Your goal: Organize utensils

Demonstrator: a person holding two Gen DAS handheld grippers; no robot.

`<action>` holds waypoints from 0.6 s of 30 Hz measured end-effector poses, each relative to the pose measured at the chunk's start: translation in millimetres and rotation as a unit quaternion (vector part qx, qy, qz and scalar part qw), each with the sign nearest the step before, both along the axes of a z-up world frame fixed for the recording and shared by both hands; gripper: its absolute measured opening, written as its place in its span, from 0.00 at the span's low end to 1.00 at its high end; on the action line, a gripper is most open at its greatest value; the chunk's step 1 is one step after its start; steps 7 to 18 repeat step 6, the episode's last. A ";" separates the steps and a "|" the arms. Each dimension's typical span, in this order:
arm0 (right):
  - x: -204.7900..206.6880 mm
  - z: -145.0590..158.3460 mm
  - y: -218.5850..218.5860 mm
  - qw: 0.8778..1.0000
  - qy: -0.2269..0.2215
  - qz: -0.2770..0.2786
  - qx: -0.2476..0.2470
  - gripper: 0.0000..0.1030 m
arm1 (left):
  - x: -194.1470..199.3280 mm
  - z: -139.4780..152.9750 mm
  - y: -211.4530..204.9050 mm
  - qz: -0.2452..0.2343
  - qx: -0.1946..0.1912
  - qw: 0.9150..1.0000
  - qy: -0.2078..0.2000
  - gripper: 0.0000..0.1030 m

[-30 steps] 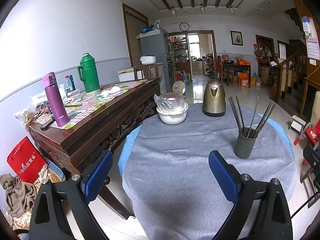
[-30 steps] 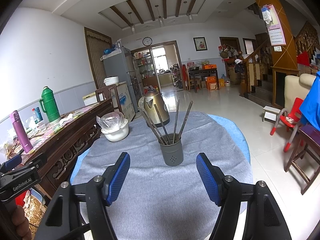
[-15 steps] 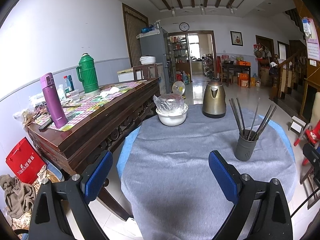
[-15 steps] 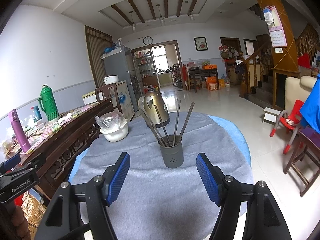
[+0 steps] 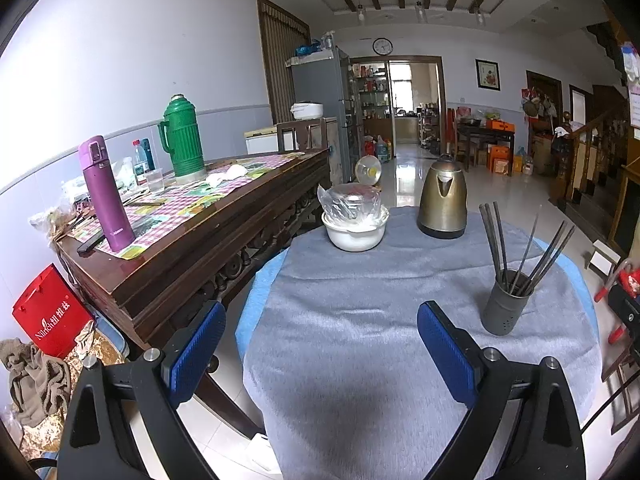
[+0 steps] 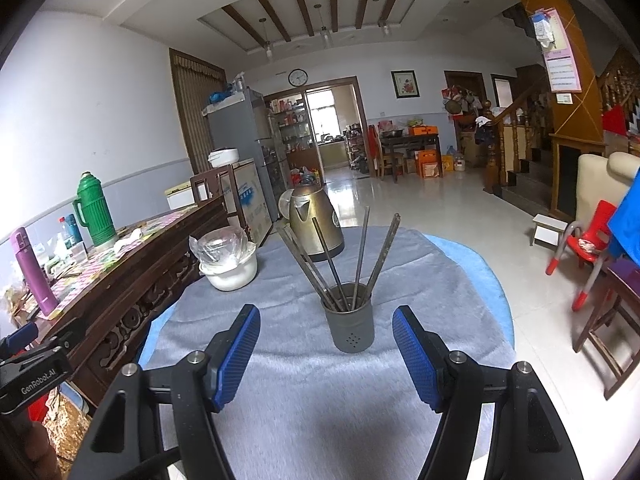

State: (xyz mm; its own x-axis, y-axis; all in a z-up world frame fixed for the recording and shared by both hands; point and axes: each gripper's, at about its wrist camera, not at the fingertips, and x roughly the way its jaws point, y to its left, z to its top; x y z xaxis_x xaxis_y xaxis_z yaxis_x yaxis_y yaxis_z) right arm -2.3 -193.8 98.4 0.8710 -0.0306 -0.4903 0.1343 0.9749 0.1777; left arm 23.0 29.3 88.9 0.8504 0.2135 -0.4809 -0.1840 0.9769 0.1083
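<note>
Above the near edge of the round table [image 6: 460, 280], the right gripper [image 6: 324, 344] tilts downward, jaws apart and empty; the grey holder [image 6: 352, 330] of chopsticks [image 6: 362, 254] stands just beyond, at twelve o'clock. The left gripper [image 5: 320, 344], jaws also apart, sees that holder at two o'clock. A grey cloth [image 5: 360, 320] covers the table; a kettle [image 5: 442, 200] and white pot [image 5: 354, 232] stand farther back, a sideboard [image 5: 192, 240] at ten o'clock.

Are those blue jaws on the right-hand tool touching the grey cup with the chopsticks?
Apart. The right wrist view shows the right gripper open, with grey cloth visible between each jaw and the grey cup.
</note>
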 end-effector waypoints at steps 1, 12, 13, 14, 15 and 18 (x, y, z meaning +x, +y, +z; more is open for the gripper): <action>3.4 -3.2 0.7 1.000 0.003 0.000 0.001 0.70 | 4.5 -3.7 0.2 0.000 -0.002 1.000 0.003 0.94; 28.0 -39.2 5.8 0.999 0.039 0.024 0.010 0.70 | 32.7 -37.5 2.0 -0.009 -0.015 0.999 0.028 0.94; 28.0 -39.2 5.8 0.999 0.039 0.024 0.010 0.70 | 32.7 -37.5 2.0 -0.009 -0.015 0.999 0.028 0.94; 28.0 -39.2 5.8 0.999 0.039 0.024 0.010 0.70 | 32.7 -37.5 2.0 -0.009 -0.015 0.999 0.028 0.94; 28.0 -39.2 5.8 0.999 0.039 0.024 0.010 0.70 | 32.7 -37.5 2.0 -0.009 -0.015 0.999 0.028 0.94; 28.0 -39.2 5.8 0.999 0.039 0.024 0.010 0.70 | 32.7 -37.5 2.0 -0.009 -0.015 0.999 0.028 0.94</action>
